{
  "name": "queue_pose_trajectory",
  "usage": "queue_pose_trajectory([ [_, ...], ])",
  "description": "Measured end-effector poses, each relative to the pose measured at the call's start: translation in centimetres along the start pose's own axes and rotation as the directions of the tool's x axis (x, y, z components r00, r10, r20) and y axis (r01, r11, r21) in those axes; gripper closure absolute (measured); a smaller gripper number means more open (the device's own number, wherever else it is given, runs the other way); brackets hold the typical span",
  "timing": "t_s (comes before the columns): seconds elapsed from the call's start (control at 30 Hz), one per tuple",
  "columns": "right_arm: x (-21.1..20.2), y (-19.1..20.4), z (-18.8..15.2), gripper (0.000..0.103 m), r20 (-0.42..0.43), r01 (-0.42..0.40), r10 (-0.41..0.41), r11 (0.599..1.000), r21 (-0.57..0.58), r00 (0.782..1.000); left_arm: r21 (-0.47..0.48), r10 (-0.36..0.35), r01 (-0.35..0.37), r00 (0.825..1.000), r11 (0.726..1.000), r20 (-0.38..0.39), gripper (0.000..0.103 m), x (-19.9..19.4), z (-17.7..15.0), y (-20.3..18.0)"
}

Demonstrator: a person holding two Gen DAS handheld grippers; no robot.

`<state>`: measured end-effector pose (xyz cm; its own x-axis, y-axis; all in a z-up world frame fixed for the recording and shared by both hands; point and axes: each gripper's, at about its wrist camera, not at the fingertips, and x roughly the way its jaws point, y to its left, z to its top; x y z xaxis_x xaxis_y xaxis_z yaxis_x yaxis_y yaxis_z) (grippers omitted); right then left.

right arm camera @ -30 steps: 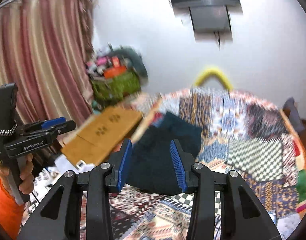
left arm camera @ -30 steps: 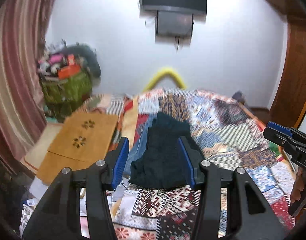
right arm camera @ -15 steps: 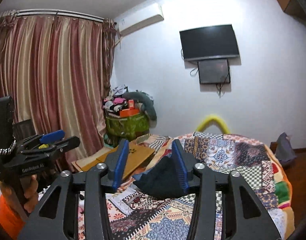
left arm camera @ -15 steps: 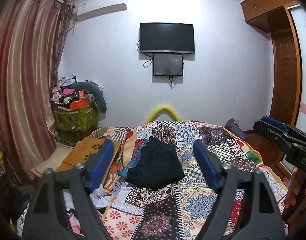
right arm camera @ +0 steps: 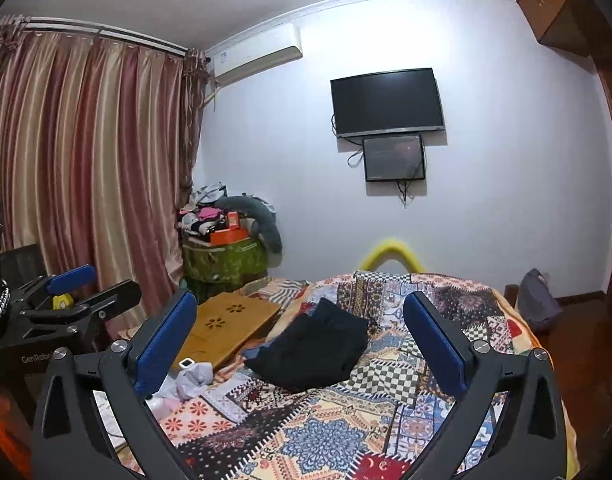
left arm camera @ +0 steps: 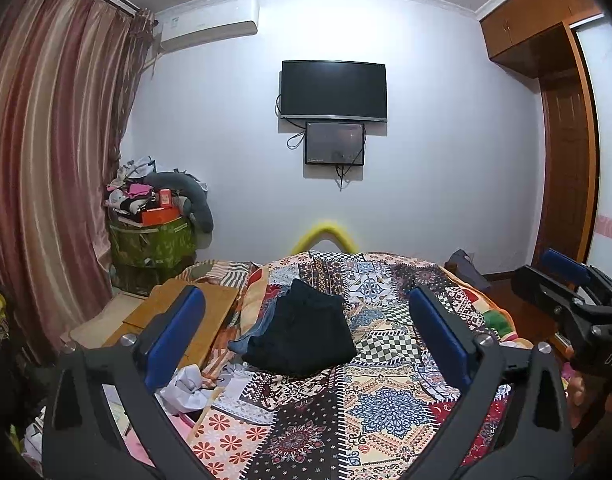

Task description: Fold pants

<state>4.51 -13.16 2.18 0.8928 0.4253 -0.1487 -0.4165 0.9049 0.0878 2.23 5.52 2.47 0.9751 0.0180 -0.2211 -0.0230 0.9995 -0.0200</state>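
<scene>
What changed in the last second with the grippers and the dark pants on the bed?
Both grippers pulled back from the dark pants and are opening, nothing between their pads: left gripper, right gripper. The pants stayed folded on the patchwork quilt, atop the blue garment.

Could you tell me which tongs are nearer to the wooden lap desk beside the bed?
Left. The left tongs are on the lap desk side; the right tongs are further over the quilt, away from it.

Evenly lit from overhead, sharp — fisheye bends edges, corners black.
</scene>
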Motion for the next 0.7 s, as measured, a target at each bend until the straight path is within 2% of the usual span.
queue_pose_trajectory([
  [0.7, -0.45, -0.17, -0.55, 0.0, -0.008, 0.011, -0.011, 1.0, 0.002, 1.0, 0.002, -0.001, 0.001, 1.0, 1.0, 0.0, 0.0, 0.33, -0.41, -0.22],
])
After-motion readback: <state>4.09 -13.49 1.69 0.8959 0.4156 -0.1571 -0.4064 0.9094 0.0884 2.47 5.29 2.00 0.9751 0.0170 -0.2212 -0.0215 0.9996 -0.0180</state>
